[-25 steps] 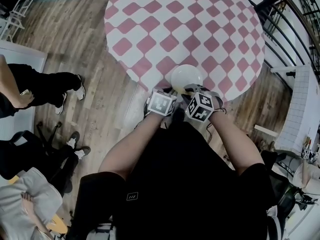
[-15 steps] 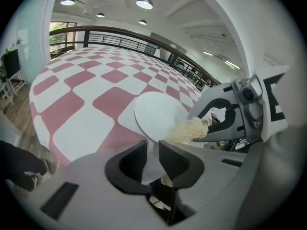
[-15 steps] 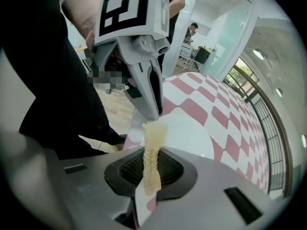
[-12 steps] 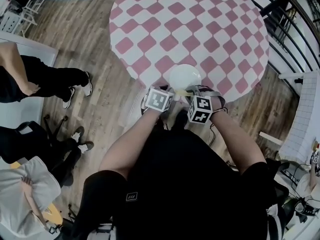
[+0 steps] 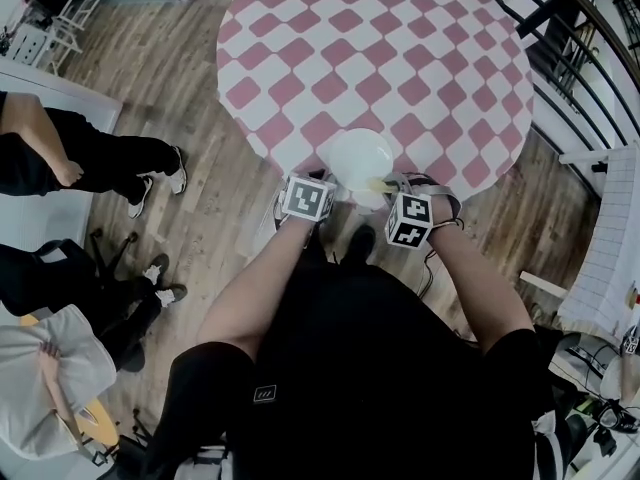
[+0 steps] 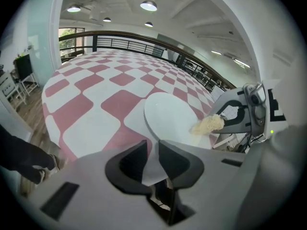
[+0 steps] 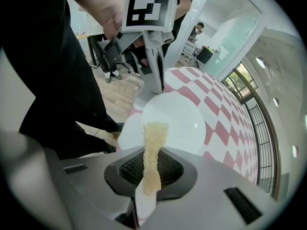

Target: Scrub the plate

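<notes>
Plate: white, round plate (image 5: 358,156) at the near edge of the bench, part of it out past the edge.
Scrub pad: yellow fibrous scrub pad (image 7: 152,145), its far end lying on the near part of the plate.
Left hand-held gripper (image 6: 153,159): jaws closed on the plate's near rim.
Right hand-held gripper (image 7: 149,172): jaws clamped on the scrub pad, just beside the left one.
Bench (image 5: 380,48): round, covered with a pink-and-white chequered cloth.
Room: wood-plank floor (image 5: 180,88); dark railing (image 5: 585,28) beyond the bench; bystanders (image 5: 90,158) at left.
Unclear: whether the plate rests on the cloth.
Forearms: both reach forward, converging on the plate.
</notes>
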Tool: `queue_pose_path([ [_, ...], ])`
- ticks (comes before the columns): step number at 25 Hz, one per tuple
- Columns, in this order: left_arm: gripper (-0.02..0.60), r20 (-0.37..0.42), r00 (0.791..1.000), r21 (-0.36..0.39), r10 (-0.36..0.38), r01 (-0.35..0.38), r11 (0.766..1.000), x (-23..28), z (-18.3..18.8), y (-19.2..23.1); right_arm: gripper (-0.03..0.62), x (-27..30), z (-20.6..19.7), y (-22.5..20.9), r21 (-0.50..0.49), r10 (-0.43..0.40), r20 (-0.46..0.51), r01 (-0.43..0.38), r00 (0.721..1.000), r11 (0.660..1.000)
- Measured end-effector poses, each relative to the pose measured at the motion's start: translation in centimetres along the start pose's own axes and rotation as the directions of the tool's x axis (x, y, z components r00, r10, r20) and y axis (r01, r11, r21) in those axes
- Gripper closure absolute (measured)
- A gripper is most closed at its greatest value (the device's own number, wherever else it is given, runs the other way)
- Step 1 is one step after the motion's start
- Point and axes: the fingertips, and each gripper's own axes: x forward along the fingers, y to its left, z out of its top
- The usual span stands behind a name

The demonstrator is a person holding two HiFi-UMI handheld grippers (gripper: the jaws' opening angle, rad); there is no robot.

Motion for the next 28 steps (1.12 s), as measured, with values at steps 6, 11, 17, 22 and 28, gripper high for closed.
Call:
queue_pose_path([
  [6, 0.502, 0.112, 0.992, -0.044, 0.049, -0.045, 0.998, -2.8, 1.8, 0.9, 0.543, -2.5, -4.5, -1.5, 0.134, -0.069, -0.032, 0.073, 0.997, 0.988],
  [11, 0.502, 0.219, 0.970, -0.036, 0.105, -0.099, 0.994, -6.2, 3.1, 1.7, 0.543, -6.3, -5.3, -3.8, 0.330, -0.144, 0.086, 0.108, 0.986, 0.938],
  [17, 0.502, 0.301, 0.947, -0.007, 0.114, -0.117, 0.993, -10.6, 5.2, -0.5, 0.543, -10.6, -4.7, -5.5, 0.515, -0.225, 0.280, 0.051, 0.933, 0.855],
  [22, 0.502, 0.409, 0.907, 0.054, 0.097, -0.130, 0.990, -14.5, 8.4, -3.3, 0.543, -15.6, -2.3, -6.6, 0.598, -0.306, 0.462, -0.038, 0.832, 0.801],
  [28, 0.502, 0.539, 0.842, 0.067, 0.037, -0.087, 0.994, -18.9, 11.5, -6.6, 0.543, -22.5, -0.2, -9.7, 0.680, -0.432, 0.598, -0.142, 0.676, 0.719],
])
